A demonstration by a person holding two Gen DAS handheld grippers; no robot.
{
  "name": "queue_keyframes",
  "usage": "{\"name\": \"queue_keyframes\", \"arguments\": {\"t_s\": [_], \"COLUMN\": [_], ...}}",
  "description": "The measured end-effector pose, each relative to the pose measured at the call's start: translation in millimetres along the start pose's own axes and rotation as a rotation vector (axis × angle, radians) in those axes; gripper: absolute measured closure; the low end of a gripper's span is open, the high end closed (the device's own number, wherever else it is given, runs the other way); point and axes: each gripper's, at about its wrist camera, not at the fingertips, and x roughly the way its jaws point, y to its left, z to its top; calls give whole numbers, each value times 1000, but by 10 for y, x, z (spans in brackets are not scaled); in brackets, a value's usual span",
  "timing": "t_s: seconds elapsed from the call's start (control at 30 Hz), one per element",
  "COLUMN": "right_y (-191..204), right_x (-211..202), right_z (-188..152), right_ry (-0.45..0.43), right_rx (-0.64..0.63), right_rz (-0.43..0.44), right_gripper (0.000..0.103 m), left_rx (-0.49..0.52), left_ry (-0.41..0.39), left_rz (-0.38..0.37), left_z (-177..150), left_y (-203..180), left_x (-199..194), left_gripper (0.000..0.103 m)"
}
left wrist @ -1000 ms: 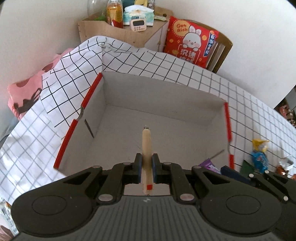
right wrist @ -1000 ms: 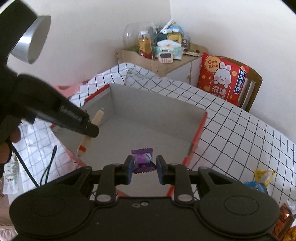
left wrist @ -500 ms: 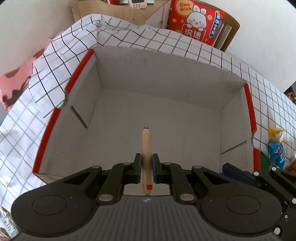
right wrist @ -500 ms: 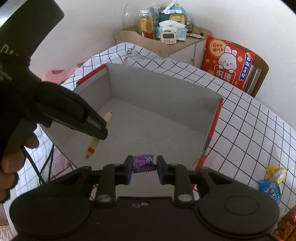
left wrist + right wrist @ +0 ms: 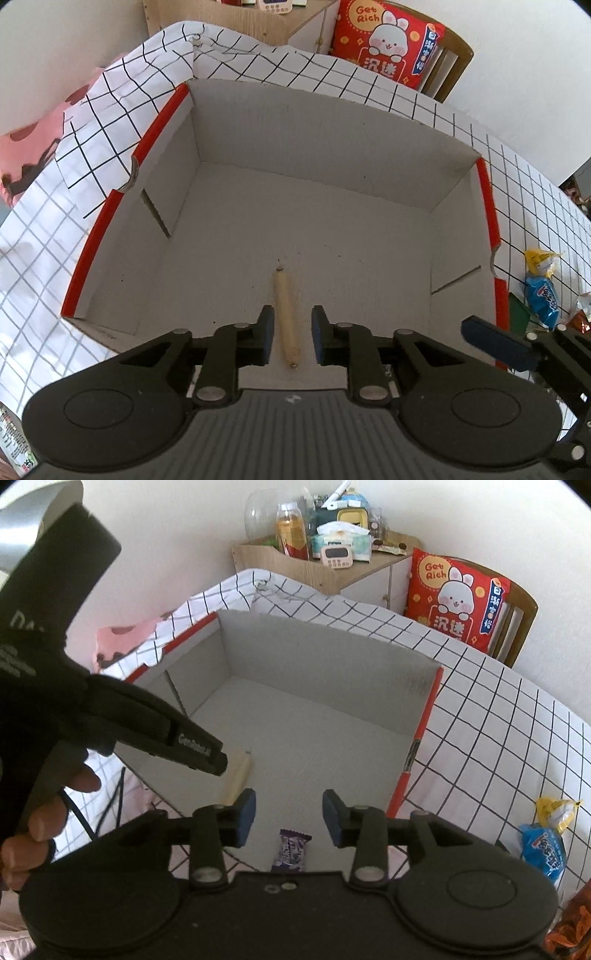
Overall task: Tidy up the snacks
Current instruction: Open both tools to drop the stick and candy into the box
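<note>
At the far left edge of the left wrist view a pink patterned cloth (image 5: 35, 147) shows beyond the white grid-checked tablecloth (image 5: 33, 236); on that cloth stands the open cardboard box (image 5: 332, 122) with red-edged side walls, its grey floor bare but for a few specks; the left gripper (image 5: 290, 334) points steeply down into the box near its front wall, and its jaws have just been opening, so they now stand a little apart with the beige sausage stick (image 5: 285, 314) lying between them, clear of both pads, on the box floor; in the right wrist view a person's hand (image 5: 40, 823) grips the handle of that left gripper at the left edge of the frame, and the stick (image 5: 238, 775) pokes out from under its fingers; further right, the right gripper (image 5: 289, 818) hangs over the front of the box, its jaws likewise just opened and now spread, with the purple wrapped candy (image 5: 290, 851) lying loose below and between them, touching neither pad; right of the box, on the tablecloth, lie a blue snack packet (image 5: 543, 299) and a yellow wrapper (image 5: 541, 260) just beyond it; behind the table stand a wooden cabinet (image 5: 295, 565) crowded with bottles and a tissue pack, and a red rabbit-printed cushion (image 5: 458, 598) on a wooden chair (image 5: 517, 627).
</note>
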Motion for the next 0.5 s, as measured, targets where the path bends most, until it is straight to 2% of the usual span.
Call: {"name": "queue_keyframes", "arguments": {"t_s": [0.23,0.3,0.37,0.47,0.5], "right_y": [-33,-51,-84,-148,-172], "right_x": [-275,-369,-474,-624,-685], "right_z": [-76,-102,-131,-184,-207], "right_ry": [-52,-71,-91,-115,-126], "right_rx": [19,24,35,52,57], "right_rz": [15,12,11,9,9], "right_gripper": [46,40,39,36,33], "left_rx": [23,32,41,50,53], "left_ry": [-58,-78,-97,-124,-135], "left_rz": [-13,-21,-31,-45,-50], "left_z": [-113,-152,-201,-278,-309], "left_y": [-52,-79,-117,-175,-203], "left_x": [-232,-315,-397,-500,-541], "left_gripper": [77,77,76,71,61]}}
